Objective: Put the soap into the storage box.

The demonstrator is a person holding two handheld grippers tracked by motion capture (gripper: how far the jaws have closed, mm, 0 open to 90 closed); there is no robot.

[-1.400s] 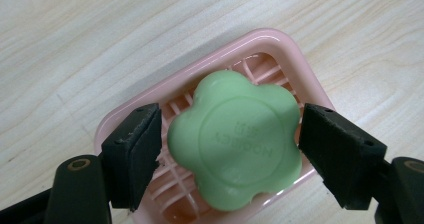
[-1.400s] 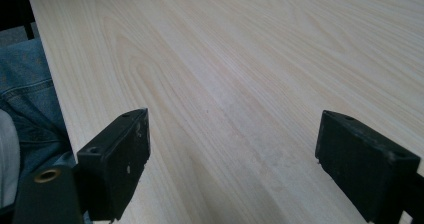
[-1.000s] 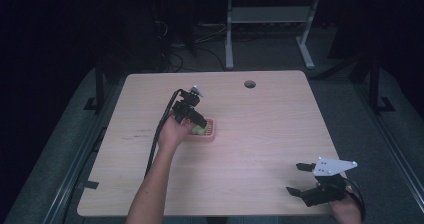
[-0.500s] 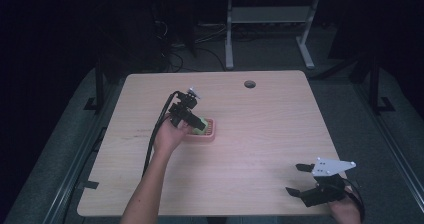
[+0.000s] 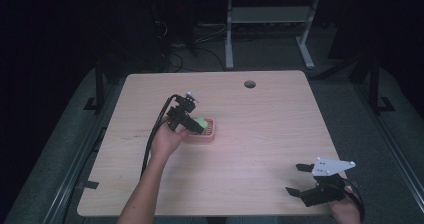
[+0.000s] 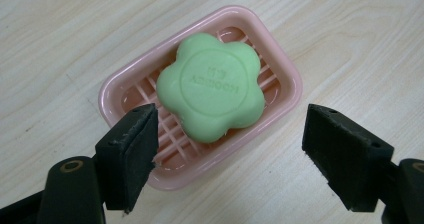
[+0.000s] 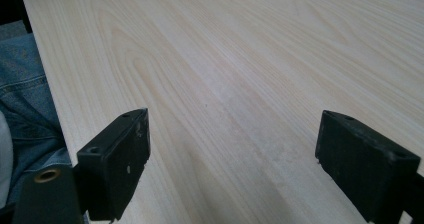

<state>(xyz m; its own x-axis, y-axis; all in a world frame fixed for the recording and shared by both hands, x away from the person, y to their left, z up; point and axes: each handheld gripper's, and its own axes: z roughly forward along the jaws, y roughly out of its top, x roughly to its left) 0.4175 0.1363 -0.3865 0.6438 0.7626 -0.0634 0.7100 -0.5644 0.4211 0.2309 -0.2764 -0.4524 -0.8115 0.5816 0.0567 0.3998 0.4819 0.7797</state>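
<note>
At the near right edge of the surface point(image 5: 260, 149), the right hand-held gripper point(image 5: 301, 179) is held idle with its jaws spread wide over bare wood, apparently kept clear of the work. Farther in, left of centre, the left hand-held gripper point(image 6: 227, 134) is poised above the pink soap dish point(image 6: 285, 74), jaws wide apart and gripping nothing. The green flower-shaped soap point(image 6: 212, 86) is seen lying in the dish's slatted tray, seemingly so it can drain.

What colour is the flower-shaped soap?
Light green; the soap shows best in the left gripper view.
</note>
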